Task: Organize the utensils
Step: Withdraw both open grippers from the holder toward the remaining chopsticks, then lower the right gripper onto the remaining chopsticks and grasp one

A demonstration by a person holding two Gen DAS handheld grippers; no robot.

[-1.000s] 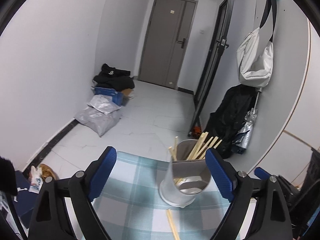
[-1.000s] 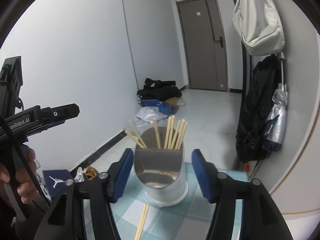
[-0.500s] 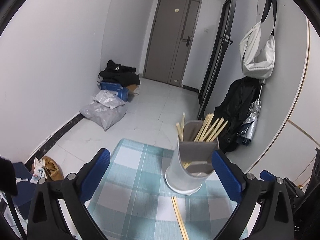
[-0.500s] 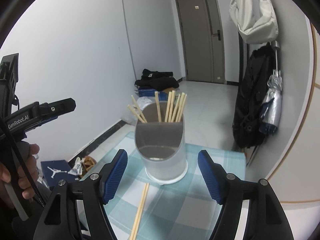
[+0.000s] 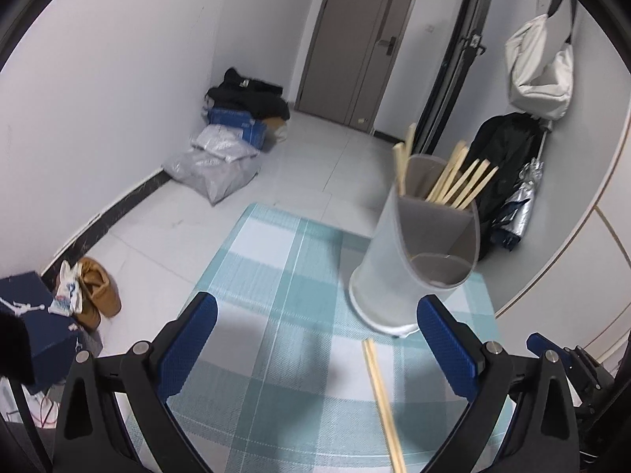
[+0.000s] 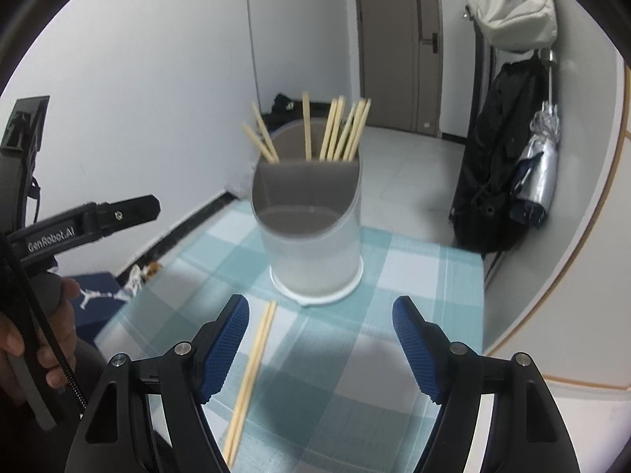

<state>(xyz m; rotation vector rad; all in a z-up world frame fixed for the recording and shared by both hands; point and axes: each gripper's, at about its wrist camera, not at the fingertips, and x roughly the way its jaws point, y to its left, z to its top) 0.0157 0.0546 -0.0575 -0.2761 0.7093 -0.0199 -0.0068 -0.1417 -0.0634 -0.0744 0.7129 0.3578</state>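
A white two-compartment utensil holder (image 5: 414, 252) (image 6: 315, 236) stands on a teal checked tablecloth (image 5: 276, 315) (image 6: 414, 276). Several wooden chopsticks (image 5: 457, 181) (image 6: 343, 126) stand upright in its back compartment. A loose pair of chopsticks (image 5: 384, 398) (image 6: 252, 370) lies flat on the cloth in front of the holder. My left gripper (image 5: 315, 347) is open and empty, left of and short of the holder. My right gripper (image 6: 321, 343) is open and empty, just before the holder, with the loose pair by its left finger.
The table ends just beyond the holder; the tiled floor lies below. Bags and boxes (image 5: 221, 157) sit by the left wall. A black coat and a folded umbrella (image 6: 532, 173) hang at the right wall. The left gripper's body (image 6: 79, 224) and a hand show at the left.
Both grippers have pulled back and risen away from the holder, which no longer sits between their fingers. More cloth and the loose chopsticks have come into view.
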